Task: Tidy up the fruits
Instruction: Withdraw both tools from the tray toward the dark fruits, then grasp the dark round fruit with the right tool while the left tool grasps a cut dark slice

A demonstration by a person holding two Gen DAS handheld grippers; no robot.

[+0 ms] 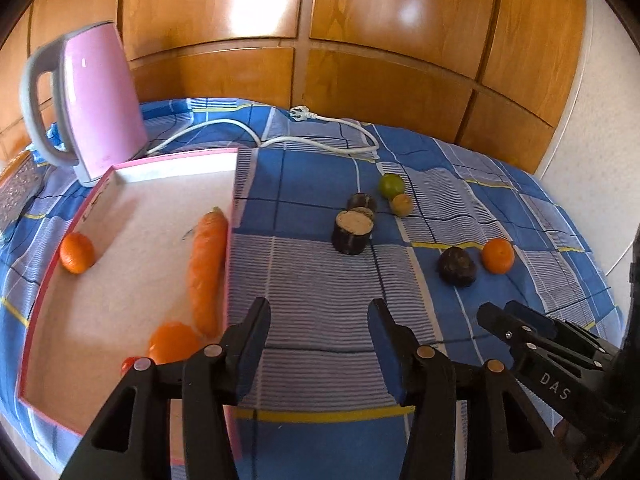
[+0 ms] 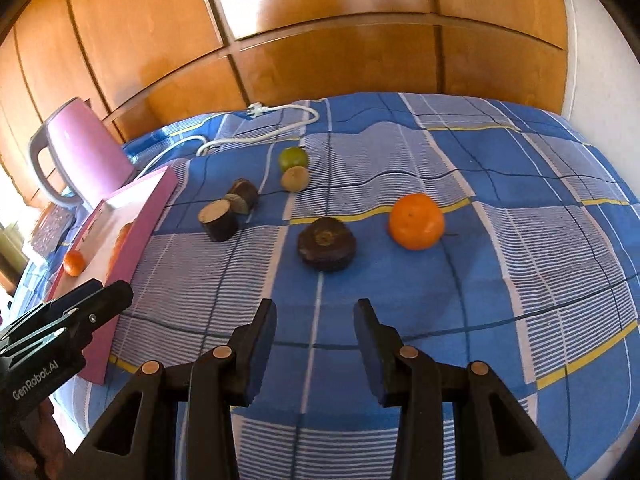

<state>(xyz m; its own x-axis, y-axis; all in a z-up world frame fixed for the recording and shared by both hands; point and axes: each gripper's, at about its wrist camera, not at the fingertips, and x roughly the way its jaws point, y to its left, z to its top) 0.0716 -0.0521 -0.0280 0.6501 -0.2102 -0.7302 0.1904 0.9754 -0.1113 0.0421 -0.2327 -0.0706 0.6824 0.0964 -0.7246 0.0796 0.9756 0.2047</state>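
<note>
A pink-rimmed white tray (image 1: 132,176) lies at left holding a carrot (image 1: 206,264), an orange (image 1: 77,253) at its far left and another orange (image 1: 174,342) near me. On the blue checked cloth lie a loose orange (image 2: 417,221), a dark round fruit (image 2: 326,244), two dark cut pieces (image 2: 219,219), a green lime (image 2: 293,159) and a small brownish fruit (image 2: 295,178). My left gripper (image 1: 320,320) is open and empty beside the tray's right rim. My right gripper (image 2: 315,320) is open and empty, just short of the dark round fruit.
A pink electric kettle (image 1: 96,100) stands behind the tray, its white cord (image 1: 320,140) trailing across the cloth. Wooden cabinet doors (image 1: 320,20) close off the back. A textured dark object (image 1: 18,192) lies at far left.
</note>
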